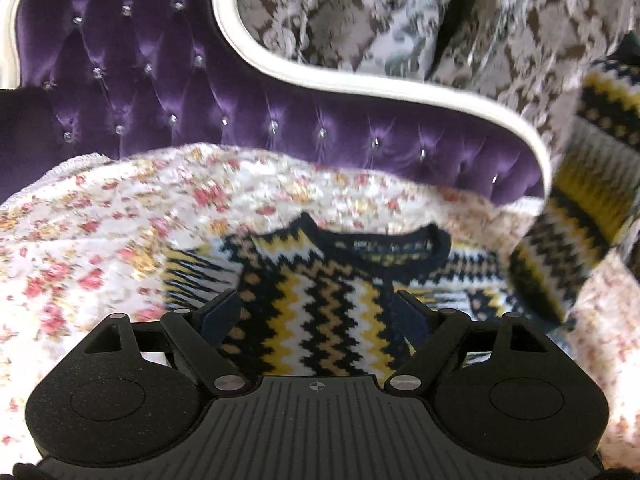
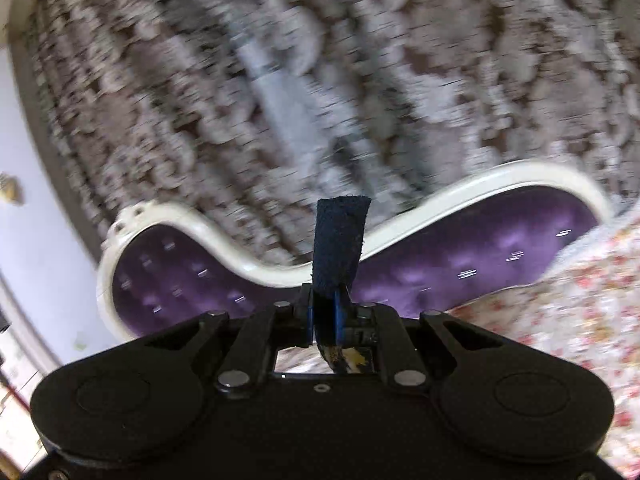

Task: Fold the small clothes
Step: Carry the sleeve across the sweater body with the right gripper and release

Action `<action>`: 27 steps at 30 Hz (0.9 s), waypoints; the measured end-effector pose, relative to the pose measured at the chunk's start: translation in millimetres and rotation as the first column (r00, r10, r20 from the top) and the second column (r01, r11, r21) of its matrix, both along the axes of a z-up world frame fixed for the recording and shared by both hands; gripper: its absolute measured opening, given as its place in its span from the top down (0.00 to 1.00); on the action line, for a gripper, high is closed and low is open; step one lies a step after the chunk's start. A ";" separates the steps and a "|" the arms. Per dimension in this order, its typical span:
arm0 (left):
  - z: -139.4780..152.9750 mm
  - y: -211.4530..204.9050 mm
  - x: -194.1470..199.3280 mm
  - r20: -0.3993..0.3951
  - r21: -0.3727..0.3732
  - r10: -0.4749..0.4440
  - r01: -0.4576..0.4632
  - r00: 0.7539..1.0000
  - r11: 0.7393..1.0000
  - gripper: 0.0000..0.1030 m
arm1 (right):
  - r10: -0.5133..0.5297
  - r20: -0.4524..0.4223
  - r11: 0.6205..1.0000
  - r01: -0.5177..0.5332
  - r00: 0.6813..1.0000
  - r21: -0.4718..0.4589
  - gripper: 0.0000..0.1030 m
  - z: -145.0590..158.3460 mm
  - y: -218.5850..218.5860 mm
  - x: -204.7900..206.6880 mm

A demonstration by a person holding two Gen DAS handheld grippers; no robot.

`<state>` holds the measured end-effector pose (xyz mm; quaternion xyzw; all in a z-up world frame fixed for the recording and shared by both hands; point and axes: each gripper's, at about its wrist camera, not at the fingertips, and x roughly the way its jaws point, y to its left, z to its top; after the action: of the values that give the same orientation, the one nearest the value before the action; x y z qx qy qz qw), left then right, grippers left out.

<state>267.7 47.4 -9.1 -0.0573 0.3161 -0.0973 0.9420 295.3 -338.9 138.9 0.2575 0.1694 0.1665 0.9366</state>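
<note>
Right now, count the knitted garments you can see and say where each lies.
1: a zigzag sweater lying on the floral bedspread, one sleeve lifted at the right, its navy cuff pinched in the right gripper. Others may be hidden out of frame.

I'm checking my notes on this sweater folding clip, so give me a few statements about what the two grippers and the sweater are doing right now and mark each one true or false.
1. The right gripper is shut on a dark blue edge of the sweater. True.
2. The left gripper is clamped on the collar. False: its jaws stand open, with the sweater's body beyond them.
3. The sweater lies on a floral bedspread. True.
4. The headboard is plain wood. False: it is tufted purple with a cream frame.
5. One sleeve is lifted at the right of the left wrist view. True.
</note>
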 end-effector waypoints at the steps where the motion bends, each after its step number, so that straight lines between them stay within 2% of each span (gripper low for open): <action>1: 4.4 6.2 -3.9 0.007 -0.011 0.003 -0.003 1.000 1.000 0.20 | 0.024 -0.001 1.000 -0.024 1.000 -0.008 0.83 -1.4 14.8 2.8; 5: 14.2 32.4 -21.9 0.026 -0.053 0.025 -0.023 0.999 0.998 0.20 | 0.110 -0.032 0.994 -0.111 0.993 -0.004 0.83 -19.4 65.9 11.4; 9: 10.8 56.4 -31.5 0.014 -0.075 0.054 -0.052 0.998 0.996 0.20 | 0.171 -0.077 0.985 -0.172 0.982 -0.011 0.83 -50.5 114.2 16.4; 19: -3.9 97.3 -48.0 -0.040 -0.116 0.112 -0.115 0.993 0.987 0.20 | 0.219 -0.245 0.964 -0.247 0.945 -0.093 0.79 -158.2 200.7 23.6; 23: -5.2 104.8 -49.2 -0.050 -0.128 0.116 -0.122 0.992 0.984 0.20 | 0.278 -0.293 0.946 -0.313 0.915 -0.082 0.71 -182.0 212.5 17.3; 25: -5.5 105.8 -49.3 -0.052 -0.136 0.119 -0.125 0.992 0.983 0.20 | 0.301 -0.298 0.940 -0.335 0.906 -0.069 0.59 -185.2 210.2 12.3; 26: -5.2 105.6 -47.5 -0.054 -0.140 0.119 -0.126 0.991 0.982 0.20 | 0.310 -0.293 0.938 -0.341 0.904 -0.061 0.46 -185.3 208.0 10.0; 27: -5.4 104.2 -45.9 -0.057 -0.144 0.117 -0.124 0.992 0.982 0.20 | 0.317 -0.284 0.937 -0.344 0.905 -0.053 0.40 -185.2 203.3 5.7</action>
<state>221.8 151.6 -14.5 -0.1478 0.3266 -0.0618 0.9315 301.0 -135.6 -46.2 0.1975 0.3452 0.2773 0.8746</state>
